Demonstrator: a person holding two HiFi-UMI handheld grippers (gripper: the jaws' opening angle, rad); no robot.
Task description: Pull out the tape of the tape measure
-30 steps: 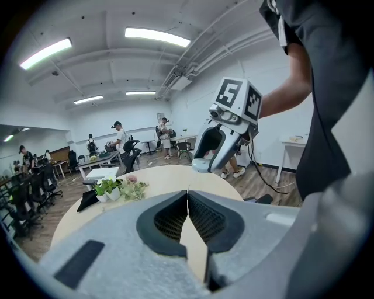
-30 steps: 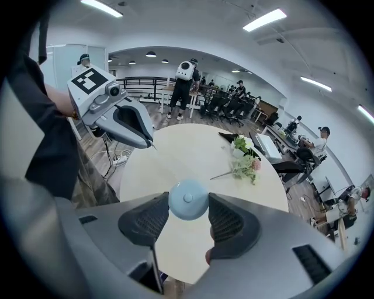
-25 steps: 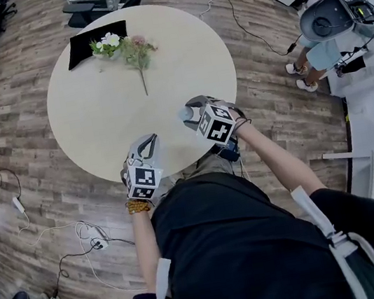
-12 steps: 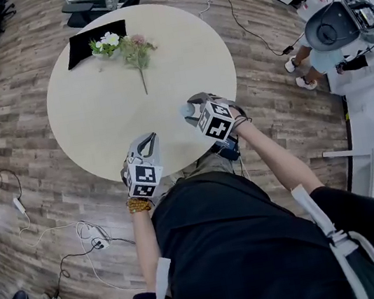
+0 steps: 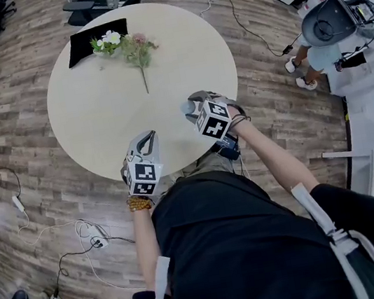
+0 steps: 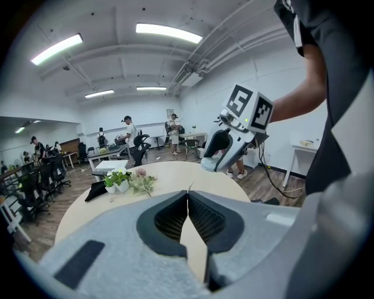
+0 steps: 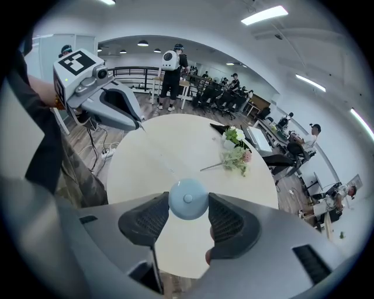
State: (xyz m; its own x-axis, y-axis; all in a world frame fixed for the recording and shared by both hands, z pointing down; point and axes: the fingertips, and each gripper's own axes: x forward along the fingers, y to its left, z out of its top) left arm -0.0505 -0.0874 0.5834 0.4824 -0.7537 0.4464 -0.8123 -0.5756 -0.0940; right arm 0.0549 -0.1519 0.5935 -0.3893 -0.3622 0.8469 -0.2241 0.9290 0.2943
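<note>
Above the table [image 5: 96, 118] edge, head view, I log left gripper [image 5: 146, 140] and right gripper [image 5: 190, 106] side by side, left gripper view, jaws pinched on thin tape [image 6: 190, 185] end, right gripper view only, round blue tape measure [image 7: 188, 199] clamped between its jaws, faint tape running to left gripper.

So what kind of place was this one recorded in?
Most likely an open-plan office or lab workspace: rows of desks with office chairs, long strip lights on the ceiling, and several people standing about beyond the round table.
</note>
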